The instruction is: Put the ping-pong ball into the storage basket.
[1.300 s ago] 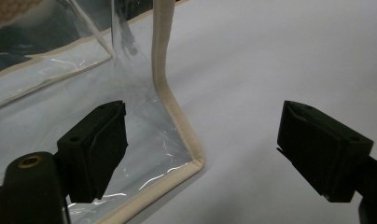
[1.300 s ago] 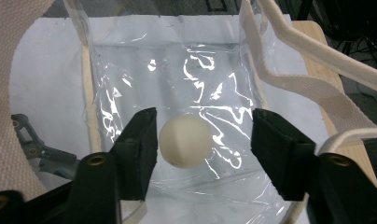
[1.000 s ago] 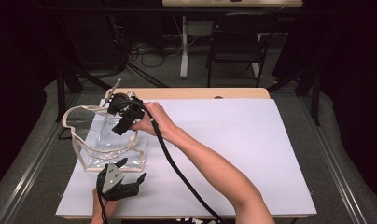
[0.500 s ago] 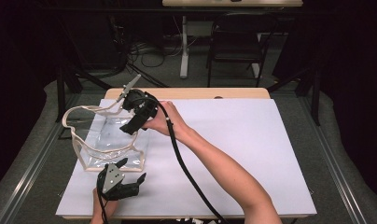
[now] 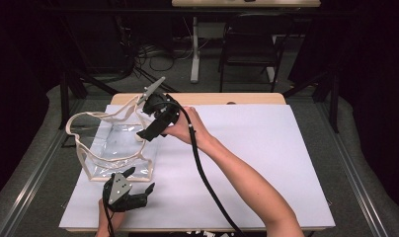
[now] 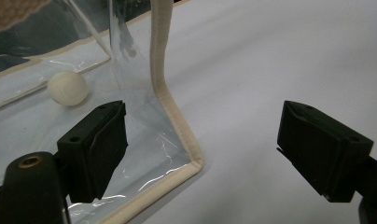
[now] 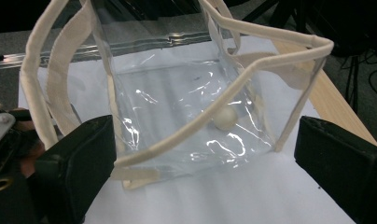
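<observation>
A clear plastic tote bag (image 5: 113,148) with cream trim stands open on the white sheet (image 5: 266,163) at the left. A small white ball (image 7: 224,117) lies on its floor, also seen through the wall (image 6: 68,87). My right gripper (image 5: 144,134) hovers at the bag's far right rim, pointing down into the opening. Its jaws have just been opening and stand open (image 7: 205,168) with nothing pressed between them. My left gripper (image 5: 139,179) rests by the bag's near right corner, open. That trimmed corner (image 6: 193,163) lies between its jaws, untouched by the right pad.
The white sheet stretches broadly to the right of the bag. A strip of wooden tabletop (image 5: 247,98) shows at the back. Behind the table stand a black chair (image 5: 252,44), a white desk leg (image 5: 193,49) and floor cables (image 5: 153,54).
My right hand has moved to the right, from over the bag's opening toward its right rim, and its jaws have spread wider. The left gripper has stayed put.
</observation>
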`<state>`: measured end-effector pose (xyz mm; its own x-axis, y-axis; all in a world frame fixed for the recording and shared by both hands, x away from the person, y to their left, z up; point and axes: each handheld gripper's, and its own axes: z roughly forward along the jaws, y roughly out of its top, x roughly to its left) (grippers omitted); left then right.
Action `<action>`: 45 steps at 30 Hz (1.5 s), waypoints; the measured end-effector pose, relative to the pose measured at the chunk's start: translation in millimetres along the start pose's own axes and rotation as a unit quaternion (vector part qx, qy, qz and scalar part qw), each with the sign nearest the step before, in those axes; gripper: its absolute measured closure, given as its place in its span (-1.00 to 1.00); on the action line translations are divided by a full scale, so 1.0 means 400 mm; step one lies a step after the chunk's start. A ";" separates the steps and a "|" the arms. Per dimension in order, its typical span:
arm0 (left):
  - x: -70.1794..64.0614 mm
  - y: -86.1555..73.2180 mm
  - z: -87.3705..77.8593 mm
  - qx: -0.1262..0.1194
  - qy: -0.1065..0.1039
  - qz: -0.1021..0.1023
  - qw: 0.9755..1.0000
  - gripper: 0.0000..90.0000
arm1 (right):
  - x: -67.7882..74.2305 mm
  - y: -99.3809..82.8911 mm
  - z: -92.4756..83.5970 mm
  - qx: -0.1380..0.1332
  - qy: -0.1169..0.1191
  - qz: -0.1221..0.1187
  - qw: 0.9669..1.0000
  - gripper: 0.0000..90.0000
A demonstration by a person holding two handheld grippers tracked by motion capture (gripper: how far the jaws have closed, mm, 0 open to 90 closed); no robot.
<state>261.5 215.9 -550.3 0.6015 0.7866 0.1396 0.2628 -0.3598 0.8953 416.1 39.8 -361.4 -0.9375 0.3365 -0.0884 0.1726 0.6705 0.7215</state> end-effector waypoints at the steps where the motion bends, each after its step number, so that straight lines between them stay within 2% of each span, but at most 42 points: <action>1: -0.001 0.001 0.001 0.001 0.000 -0.001 1.000 -0.64 | -0.003 -0.009 -0.006 0.001 -0.003 0.001 1.000 -0.90; 21: -0.004 0.007 0.013 0.003 -0.004 0.001 1.000 -0.64 | -0.043 -0.110 -0.062 -0.002 -0.023 0.031 0.999 -0.94; 31: -0.005 0.007 0.012 0.001 -0.002 0.003 1.000 -0.64 | -0.043 -0.153 -0.079 0.006 -0.031 0.032 0.999 -0.94; 45: -0.004 0.007 0.009 0.001 -0.006 0.006 1.000 -0.64 | -0.041 -0.251 -0.125 0.007 -0.055 0.045 0.997 -0.94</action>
<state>263.9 212.0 -549.6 0.6135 0.7761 0.1462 0.2565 -0.3709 0.8925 399.2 -66.2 -398.0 -0.8799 0.4647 -0.0991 0.2587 0.6434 0.7205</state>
